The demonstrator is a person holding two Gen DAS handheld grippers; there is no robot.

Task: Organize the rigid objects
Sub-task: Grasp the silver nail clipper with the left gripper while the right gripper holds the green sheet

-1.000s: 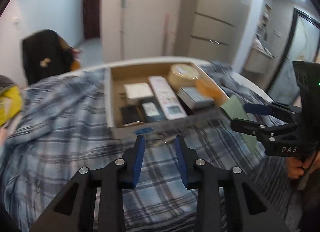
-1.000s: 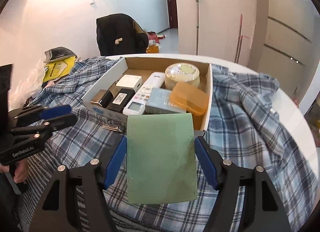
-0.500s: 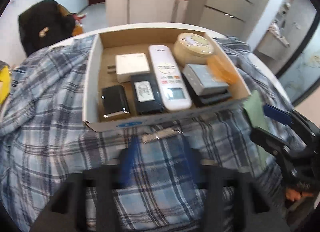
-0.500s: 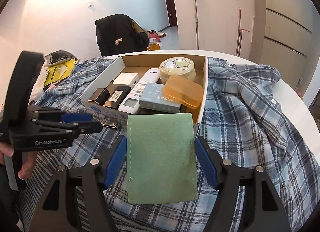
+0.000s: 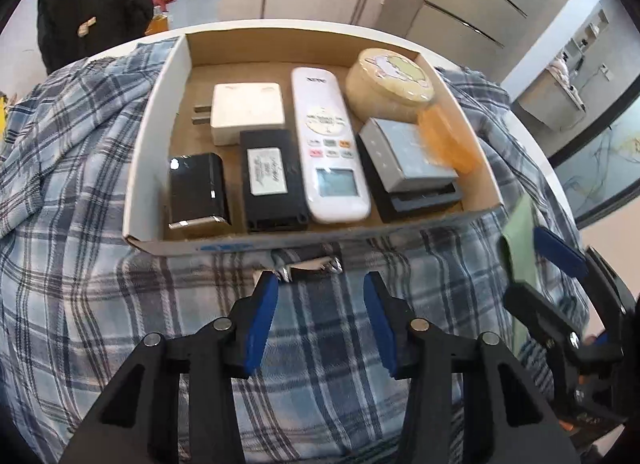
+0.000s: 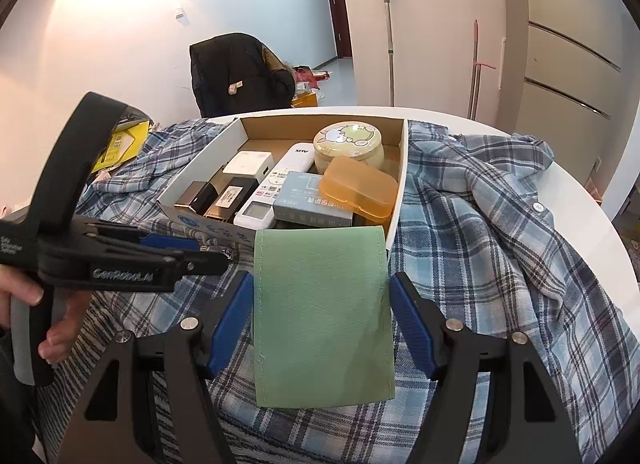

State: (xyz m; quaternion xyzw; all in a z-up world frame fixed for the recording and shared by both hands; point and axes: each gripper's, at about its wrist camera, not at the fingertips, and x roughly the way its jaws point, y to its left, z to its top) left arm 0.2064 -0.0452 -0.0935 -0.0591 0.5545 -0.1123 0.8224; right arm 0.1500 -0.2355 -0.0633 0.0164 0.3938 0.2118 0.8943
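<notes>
A cardboard box [image 5: 156, 132] [image 6: 400, 168] on a plaid shirt holds a white remote [image 5: 326, 140], a white charger [image 5: 248, 110], black blocks [image 5: 196, 192], a grey box [image 5: 408, 152], a round tin [image 5: 390, 82] and an orange case [image 6: 360, 186]. A small metal nail clipper [image 5: 310, 264] lies on the shirt just before the box. My left gripper [image 5: 320, 292] is open, its tips on either side of the clipper. My right gripper [image 6: 322, 292] is shut on a green pouch [image 6: 320, 312] near the box's right corner; it also shows at the left wrist view's right edge [image 5: 556, 276].
The blue plaid shirt [image 6: 500, 244] covers a round white table [image 6: 592, 204]. A chair with a black jacket [image 6: 236, 72] stands behind it. Yellow items [image 6: 120, 140] lie at the far left. A mop [image 6: 388, 36] leans on the wall.
My left gripper has moved forward and down to the box's front and opened wider around the clipper. The right gripper holds the green pouch nearly still.
</notes>
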